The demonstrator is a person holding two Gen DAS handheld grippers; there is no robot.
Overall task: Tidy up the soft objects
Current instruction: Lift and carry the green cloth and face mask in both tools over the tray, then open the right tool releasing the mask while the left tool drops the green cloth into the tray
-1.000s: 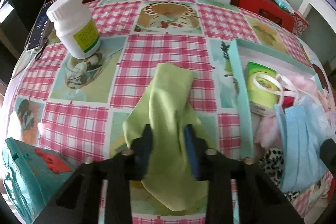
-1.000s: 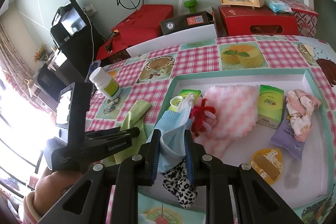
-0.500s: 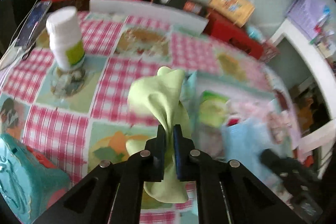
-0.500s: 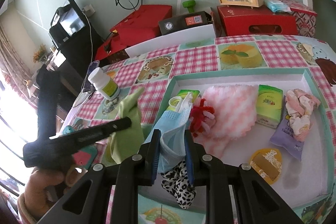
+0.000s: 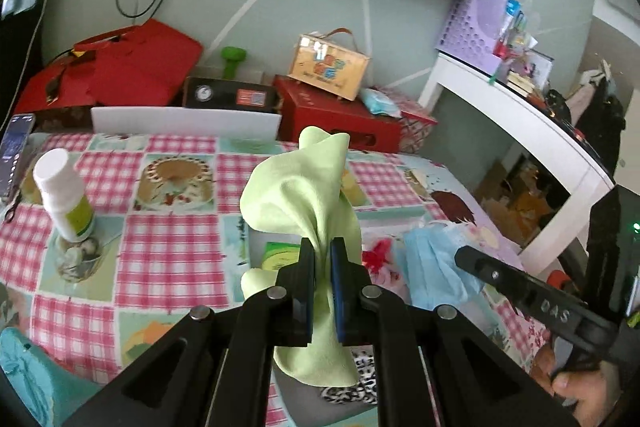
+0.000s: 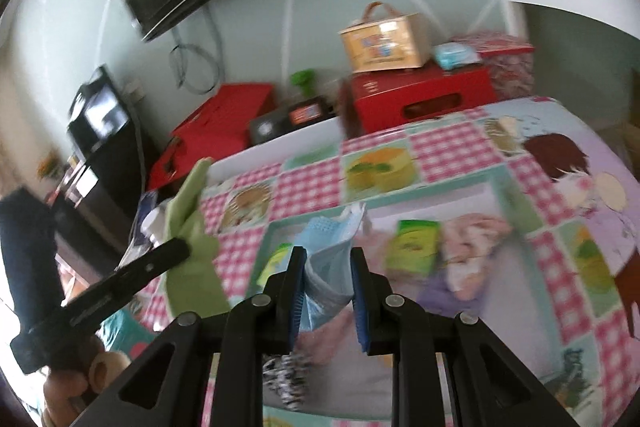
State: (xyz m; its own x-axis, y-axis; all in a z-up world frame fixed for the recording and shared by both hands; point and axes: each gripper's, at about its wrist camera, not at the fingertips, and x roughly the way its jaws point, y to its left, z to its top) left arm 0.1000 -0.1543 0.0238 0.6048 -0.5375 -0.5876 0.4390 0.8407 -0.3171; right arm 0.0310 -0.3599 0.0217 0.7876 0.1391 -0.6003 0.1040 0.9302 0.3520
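A table under a pink-checked plastic cloth printed with cakes and desserts point(image 5: 172, 259) fills the lower half of both views, its near edge cut off by the gripper bodies. On its right part sits a shallow white tray with a pale teal rim point(image 6: 516, 195); the right wrist view is smeared, so the contents show only as patches, and in the left wrist view most of the tray is hidden behind cloth and gripper. The soft yellow-green cloth point(image 5: 308, 195) hangs clear of the table, pinched at its waist by the left gripper point(image 5: 322, 287), whose jaws are squeezed nearly together on it; its upper part stands above the pads and its lower tail drapes below, covering a leopard-spotted fabric piece point(image 5: 356, 387) of which only a fringe shows. Just right of it, the pale blue pleated face mask point(image 6: 328, 267) is held by the right gripper point(image 6: 326, 291), jaws clamped on its bunched folds above the tray's left end; its lower end is lost behind the fingers. A green carton point(image 6: 414, 247) and a pink fluffy bundle point(image 6: 472, 235) lie in the tray, both blurred. A white plastic bottle with a yellow-green label point(image 5: 64, 195) stands upright at the table's left, well apart from the tray. A hand point(image 5: 580, 387) grips the right tool, cut off at the frame's edge.
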